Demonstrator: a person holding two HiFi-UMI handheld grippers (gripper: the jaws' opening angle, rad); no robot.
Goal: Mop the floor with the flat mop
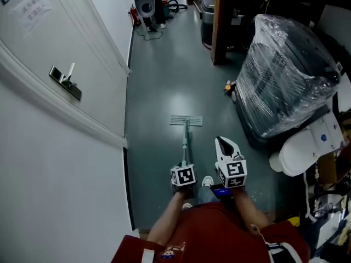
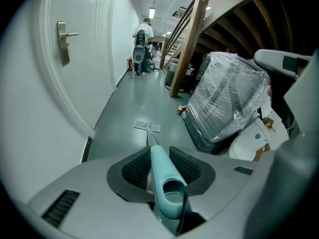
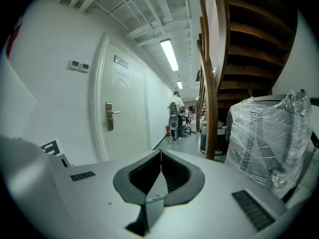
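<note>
The flat mop's head (image 1: pixel 186 120) lies flat on the grey-green floor ahead of me, and its pole (image 1: pixel 186 147) runs back to my left gripper (image 1: pixel 184 175). In the left gripper view that gripper (image 2: pixel 160 156) is shut on the mop's teal handle (image 2: pixel 164 180), with the mop head (image 2: pixel 147 127) far down the pole. My right gripper (image 1: pixel 222 142) hovers just right of the pole, apart from it. Its jaws meet at the tip with nothing between them (image 3: pixel 160 156). Below them the mop head (image 3: pixel 161 192) shows small.
A white wall and a door with a metal handle (image 1: pixel 66 81) run along the left. A plastic-wrapped bulky object (image 1: pixel 285 81) and a white container (image 1: pixel 304 147) stand on the right by a wooden post (image 1: pixel 220 21). Far down the corridor stand a person (image 2: pixel 144 34) and a machine (image 1: pixel 145 4).
</note>
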